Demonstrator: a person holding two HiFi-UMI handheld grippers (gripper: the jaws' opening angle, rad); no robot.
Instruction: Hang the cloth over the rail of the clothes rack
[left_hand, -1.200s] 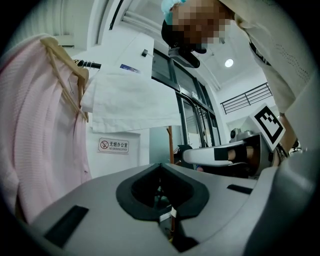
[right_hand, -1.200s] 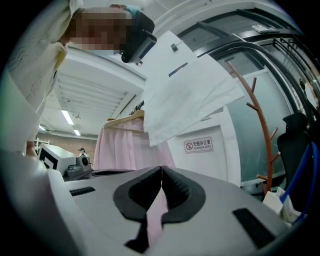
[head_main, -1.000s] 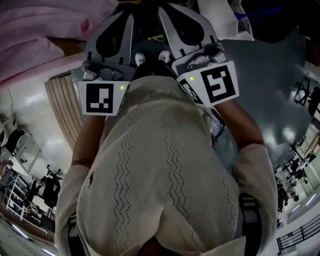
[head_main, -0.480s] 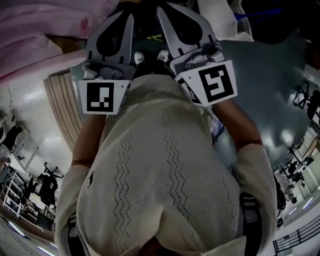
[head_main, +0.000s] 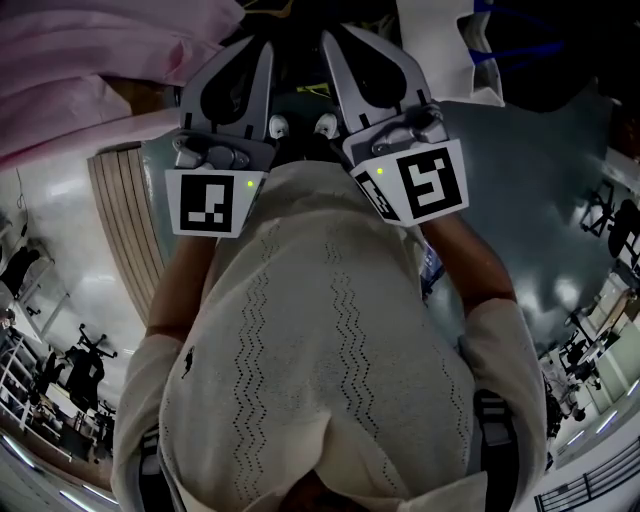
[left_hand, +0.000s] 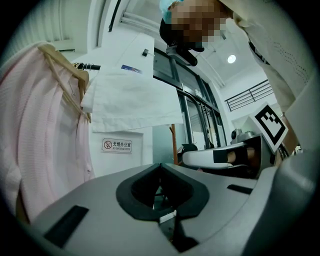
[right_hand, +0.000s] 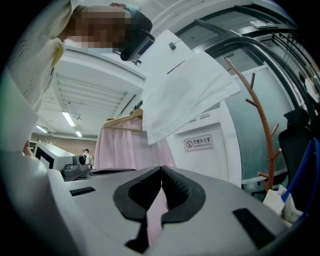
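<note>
The left gripper (left_hand: 160, 169) and right gripper (right_hand: 161, 171) are each pressed together and empty. The white cloth (left_hand: 131, 99) appears draped; confirm both sides hang evenly before backing away.

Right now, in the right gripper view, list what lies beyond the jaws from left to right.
pink garment → white cloth → brown coat stand → black chair

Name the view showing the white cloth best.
The right gripper view: the white cloth hangs whole and central, folds clear. The left gripper view shows it too, beside a pink garment. The head view catches only a white edge at the top.
</note>
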